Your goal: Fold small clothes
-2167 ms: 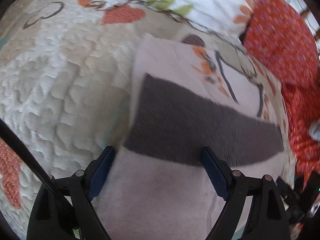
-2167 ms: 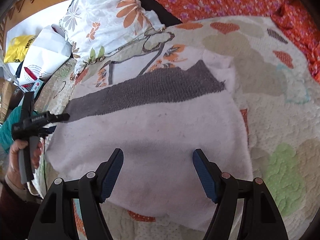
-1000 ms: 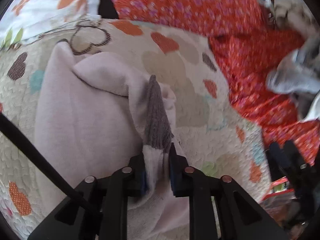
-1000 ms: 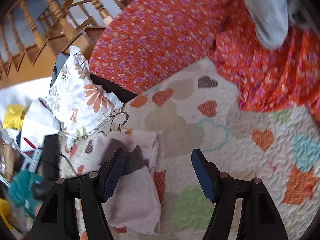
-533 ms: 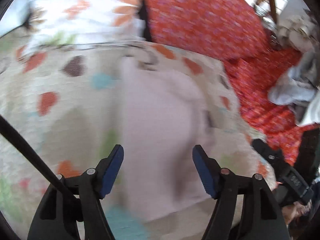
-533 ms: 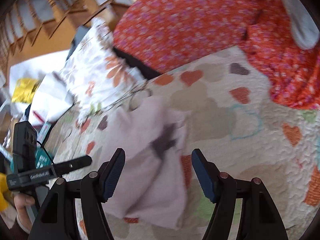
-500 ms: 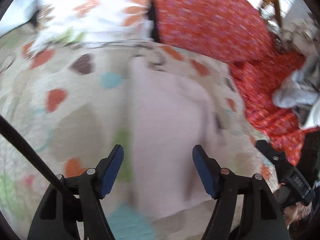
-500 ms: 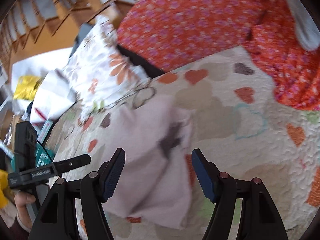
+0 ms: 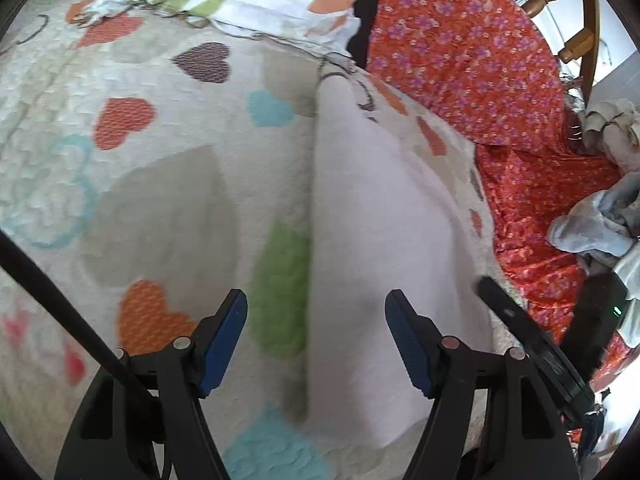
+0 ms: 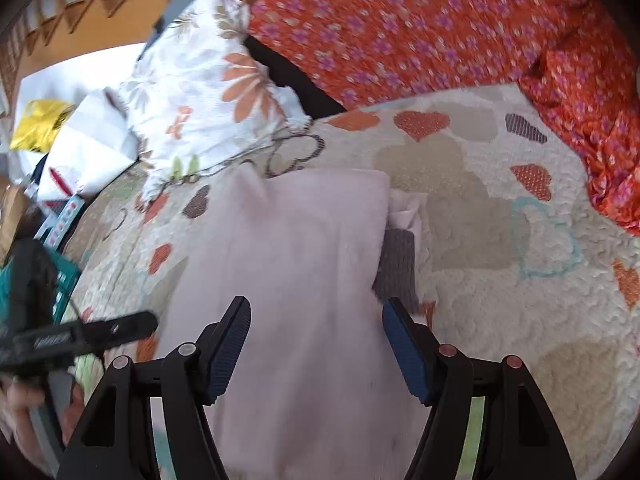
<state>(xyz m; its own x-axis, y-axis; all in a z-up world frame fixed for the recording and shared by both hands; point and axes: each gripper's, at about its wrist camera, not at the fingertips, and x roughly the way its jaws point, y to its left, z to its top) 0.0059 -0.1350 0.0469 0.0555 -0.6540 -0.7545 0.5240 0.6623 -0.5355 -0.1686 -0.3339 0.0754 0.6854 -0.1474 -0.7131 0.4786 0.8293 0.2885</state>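
Observation:
A pale pink garment point(image 9: 372, 220) lies folded lengthwise on the heart-patterned quilt point(image 9: 152, 184). In the right wrist view the same garment point(image 10: 296, 264) shows a grey knit band point(image 10: 396, 268) sticking out at its right edge. My left gripper point(image 9: 316, 336) hovers open over the garment's left fold edge, nothing between its blue pads. My right gripper point(image 10: 316, 340) is open above the garment's near half, pads clear of the cloth. The left gripper's black body point(image 10: 80, 336) and a hand point(image 10: 24, 400) show at the left of the right wrist view.
A floral white pillow point(image 10: 200, 96) and red flowered bedding point(image 10: 420, 28) lie beyond the quilt. Crumpled grey and white clothes point(image 9: 596, 224) pile on the red cloth at right. A teal basket point(image 10: 64, 284) and yellow bag point(image 10: 40, 128) sit at far left. Wooden railing point(image 9: 576, 12) behind.
My left gripper let go of the grey-banded edge, opened wide and swung left; the garment now lies folded over. My right gripper dropped closer over the garment, still open.

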